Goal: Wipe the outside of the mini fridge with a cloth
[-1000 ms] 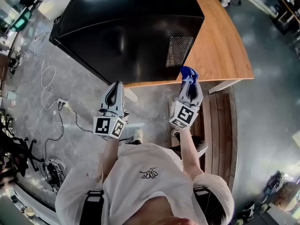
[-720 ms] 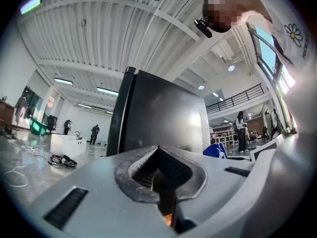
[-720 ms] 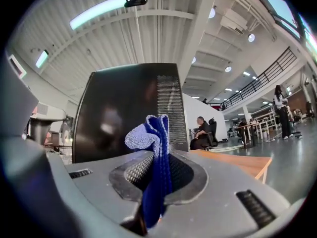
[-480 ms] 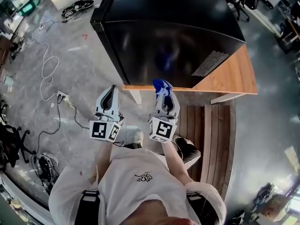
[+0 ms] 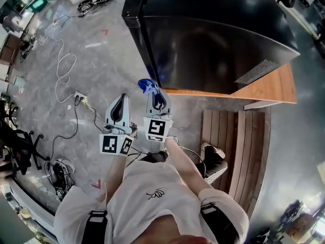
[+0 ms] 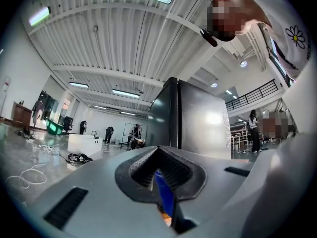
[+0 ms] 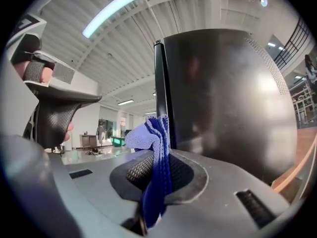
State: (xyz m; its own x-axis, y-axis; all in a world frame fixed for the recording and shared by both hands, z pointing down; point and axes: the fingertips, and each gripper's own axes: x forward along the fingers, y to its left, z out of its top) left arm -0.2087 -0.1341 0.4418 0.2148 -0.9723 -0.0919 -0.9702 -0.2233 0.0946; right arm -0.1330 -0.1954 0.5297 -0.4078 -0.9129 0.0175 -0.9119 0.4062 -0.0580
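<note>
Right hand-held gripper [image 5: 154, 94] pinching blue cloth [image 5: 145, 85]. Mini fridge [image 5: 213, 39] close ahead at 1 o'clock; cloth beside its nearest corner edge, contact unclear. Dark side panel runs long toward 3 o'clock. Left hand-held gripper [image 5: 120, 103] farther off at 9 o'clock, jaws pressed together. Fridge on wooden tabletop [image 5: 274, 88]; grey floor [image 5: 101, 60], cables [image 5: 61, 67] at 10 o'clock

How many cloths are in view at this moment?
1. The blue cloth is clamped in the right gripper, near the mini fridge's corner. A thin blue sliver between the left gripper's closed jaws cannot be identified, so another piece may be hidden.
</note>
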